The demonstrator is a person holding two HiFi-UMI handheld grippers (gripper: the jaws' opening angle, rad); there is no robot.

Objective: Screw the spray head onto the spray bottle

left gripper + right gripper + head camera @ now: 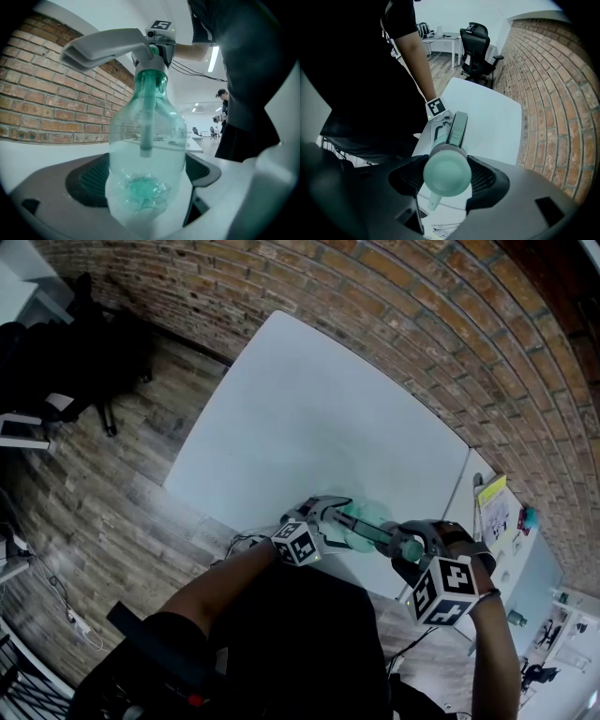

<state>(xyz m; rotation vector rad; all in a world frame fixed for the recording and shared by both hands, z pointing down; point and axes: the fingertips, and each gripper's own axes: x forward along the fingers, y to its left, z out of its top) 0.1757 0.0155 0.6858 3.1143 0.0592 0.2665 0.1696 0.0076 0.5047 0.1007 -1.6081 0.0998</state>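
Presently, left hand-held gripper (328, 519) is clamping the base of the clear spray bottle (364, 524), carried above the near edge of the white surface (309, 418). Its long axis is running straight from gripper to gripper, neck pointing rightward. Right hand-held gripper (415, 547) is gripping the spray head (403, 541), which is sitting on that neck, in line with the bottle.

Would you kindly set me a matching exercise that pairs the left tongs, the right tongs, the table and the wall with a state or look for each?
Things:
1. left tongs
2. right tongs
3. table
4. wall

States:
A. brick
B. shut on the spray head
C. white top
D. shut on the bottle

Pairs: 1-D; 2-B; 3-C; 4-A
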